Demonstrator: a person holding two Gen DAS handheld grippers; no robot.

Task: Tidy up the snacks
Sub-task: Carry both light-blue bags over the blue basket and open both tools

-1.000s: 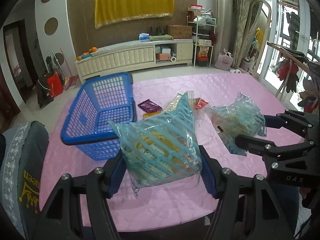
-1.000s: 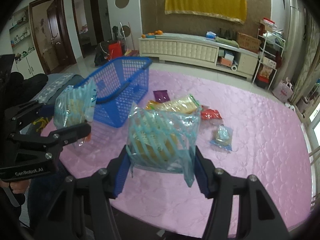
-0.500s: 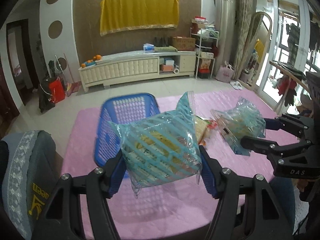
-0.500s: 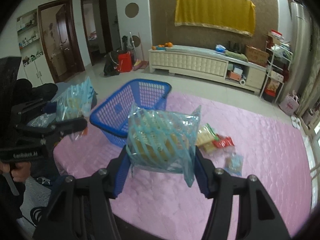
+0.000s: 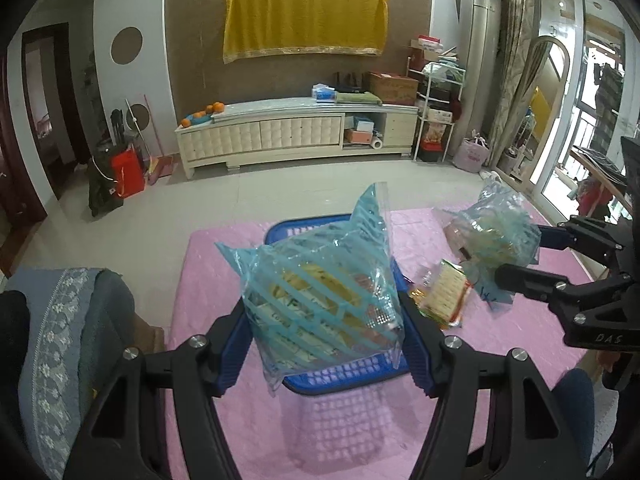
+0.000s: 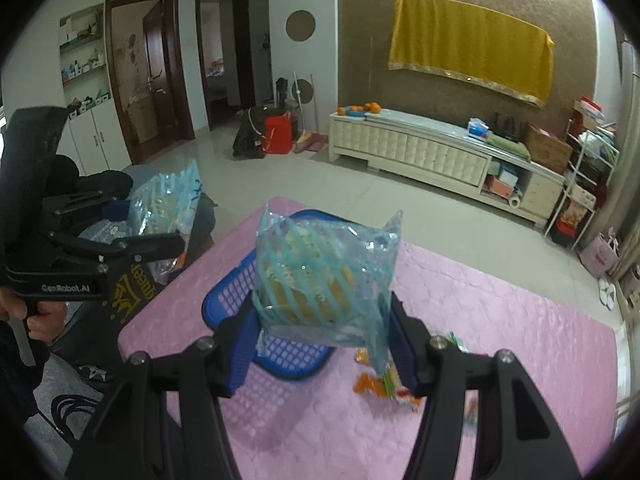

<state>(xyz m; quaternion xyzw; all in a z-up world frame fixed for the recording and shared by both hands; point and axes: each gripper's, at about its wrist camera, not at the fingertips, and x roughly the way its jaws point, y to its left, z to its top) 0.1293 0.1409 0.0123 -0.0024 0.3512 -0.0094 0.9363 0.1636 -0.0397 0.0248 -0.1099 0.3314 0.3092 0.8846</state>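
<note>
In the left wrist view the left gripper (image 5: 322,344) is clamped on a blue-striped clear snack bag (image 5: 324,304) that fills the centre of the frame and hides most of the blue basket (image 5: 344,376) behind and below it; only the basket's far rim above the bag and its near lattice wall under the bag show. What the bag contains is hard to read through the crinkled film beyond pale yellow packets. At the right edge of that view the right gripper (image 5: 516,256) appears from the side, pinching a second striped bag (image 5: 496,236) held above the pink tablecloth (image 5: 224,280), and a small wafer-like packet (image 5: 444,296) lies just right of the basket. In the right wrist view the right gripper (image 6: 320,344) grips its bag (image 6: 324,276) at centre frame, covering much of the basket (image 6: 236,296); loose snacks (image 6: 384,384) at lower right are blurred and partly hidden by a finger. The left gripper (image 6: 160,236), at the left edge, holds its bag (image 6: 164,204) off the table's corner.
</note>
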